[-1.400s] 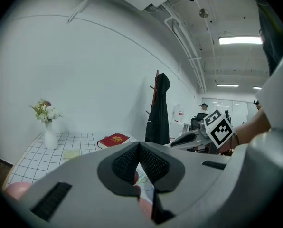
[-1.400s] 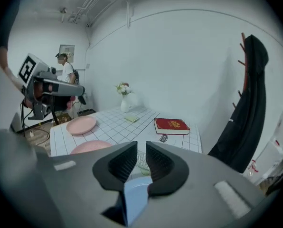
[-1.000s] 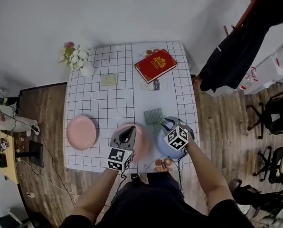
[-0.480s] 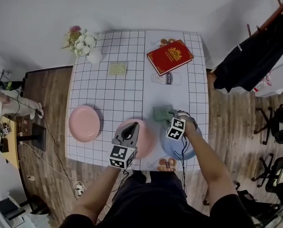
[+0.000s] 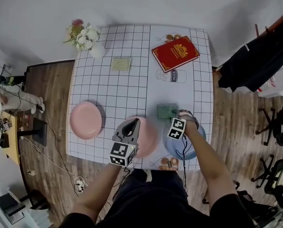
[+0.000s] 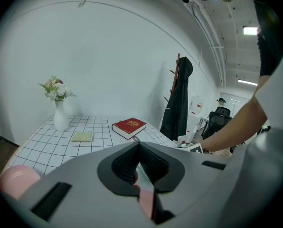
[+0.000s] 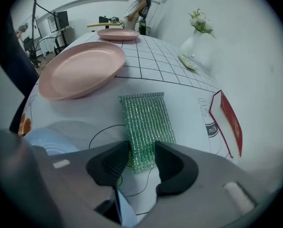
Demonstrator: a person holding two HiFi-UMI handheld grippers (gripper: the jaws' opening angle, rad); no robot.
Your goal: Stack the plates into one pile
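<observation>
Three plates lie apart on the grid-cloth table [image 5: 108, 87]. One pink plate [image 5: 86, 120] [image 7: 117, 33] is at the left, a second pink plate [image 5: 148, 139] [image 7: 80, 70] lies in the middle near the front edge, and a blue plate [image 5: 193, 146] [image 7: 46, 139] is at the front right. My left gripper [image 5: 134, 122] [image 6: 139, 144] hovers over the middle pink plate's left rim, shut on nothing. My right gripper [image 5: 179, 115] [image 7: 142, 153] points steeply down at the blue plate's far rim. Its jaws are apart, and the rim shows low between them against the left one.
A green scouring pad [image 5: 167, 110] [image 7: 146, 122] lies just beyond the blue plate. A red book [image 5: 175, 53], a pale green square [image 5: 121, 63] and a flower vase [image 5: 87, 39] stand at the table's far side. A coat rack [image 5: 260, 56] is to the right.
My right gripper has dropped down to the blue plate's rim and rolled. My left gripper has sunk a little over the middle pink plate. The plates have stayed where they were.
</observation>
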